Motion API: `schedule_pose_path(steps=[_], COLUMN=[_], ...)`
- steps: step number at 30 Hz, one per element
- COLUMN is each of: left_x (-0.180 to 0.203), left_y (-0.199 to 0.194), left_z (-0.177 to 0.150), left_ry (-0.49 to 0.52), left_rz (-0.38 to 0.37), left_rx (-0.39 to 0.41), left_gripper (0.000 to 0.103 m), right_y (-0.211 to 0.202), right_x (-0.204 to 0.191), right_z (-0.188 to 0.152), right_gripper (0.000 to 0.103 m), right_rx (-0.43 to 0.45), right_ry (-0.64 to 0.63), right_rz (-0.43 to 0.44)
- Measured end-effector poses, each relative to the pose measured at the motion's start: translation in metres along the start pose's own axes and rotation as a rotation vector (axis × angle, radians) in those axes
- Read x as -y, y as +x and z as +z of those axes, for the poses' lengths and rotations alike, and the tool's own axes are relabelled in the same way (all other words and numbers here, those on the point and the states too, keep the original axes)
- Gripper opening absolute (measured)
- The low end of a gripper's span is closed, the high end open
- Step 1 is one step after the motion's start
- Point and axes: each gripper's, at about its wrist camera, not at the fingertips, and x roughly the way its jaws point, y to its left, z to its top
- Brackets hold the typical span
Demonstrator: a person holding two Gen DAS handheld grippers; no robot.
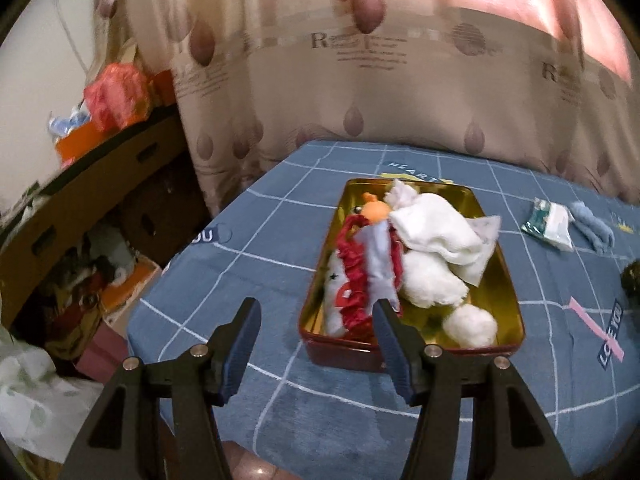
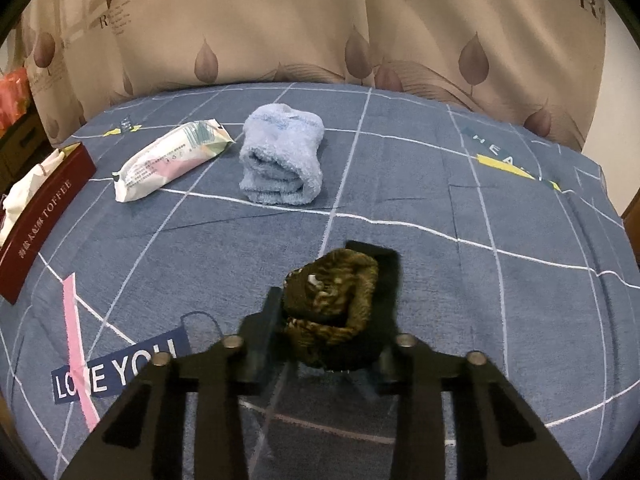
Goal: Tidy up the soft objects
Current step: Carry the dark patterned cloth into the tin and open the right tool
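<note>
Two grippers are in your hands above a bed (image 2: 400, 184) covered in a blue sheet with white grid lines.

Your right gripper (image 2: 332, 304) is pinching a dark, brown-mottled furry bundle (image 2: 336, 300); both pads press on its sides, and the bundle sits near the bed's near edge, beside the "LOVE YOU" print (image 2: 116, 368). You cannot tell whether it rests on the sheet or is lifted off it.

Your left gripper (image 1: 316, 344) is spread, with nothing between its pads. It hangs over the bed's near left corner, just in front of the tin (image 1: 508, 280), and its right finger overlaps the tin's near rim in the view.

Inside the tin, which is red outside and gold inside, lie a white cloth (image 1: 440, 232), a white plush (image 1: 432, 284) with a round pompom end, a red ruffled piece (image 1: 352, 276) with a pale blue strip over it, and an orange toy (image 1: 376, 212) toward the far end.

Farther along the bed, to the right of the tin, lie a tissue pack (image 2: 168, 160) and just beside it, apart, a folded light-blue towel (image 2: 282, 154). Both are toward the far edge, close to the leaf-print curtain (image 2: 280, 20).

Left of the bed stand cardboard boxes (image 1: 100, 184) with clutter on and under them.
</note>
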Motion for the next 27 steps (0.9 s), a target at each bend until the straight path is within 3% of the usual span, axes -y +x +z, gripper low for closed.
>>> schedule_pose_path(steps=[5, 16, 21, 27], left_x=[-0.016, -0.048, -0.057, -0.068], left_y=[0.004, 0.016, 0.017, 0.018], left_z=[0.001, 0.000, 0.000, -0.001], left_ry=[-0.052, -0.186, -0.222, -0.258], left_rz=[0.012, 0.067, 0.088, 0.113], left_rx=[-0.016, -0.075, -0.076, -0.082], left_gripper=[0.059, 0.059, 0.059, 0.059], right_y=[-0.003, -0.021, -0.035, -0.047], right_x=[-0.007, -0.033, -0.069, -0.134], right_z=[0.000, 0.006, 0.019, 0.035], right_gripper=[0.020, 0.018, 0.018, 0.018], right_rx=[0.003, 0.016, 0.041, 0.053], right_ry=[-0.009, -0.007, -0.056, -0.121], right_rz=[-0.027, -0.013, 0.055, 0.206])
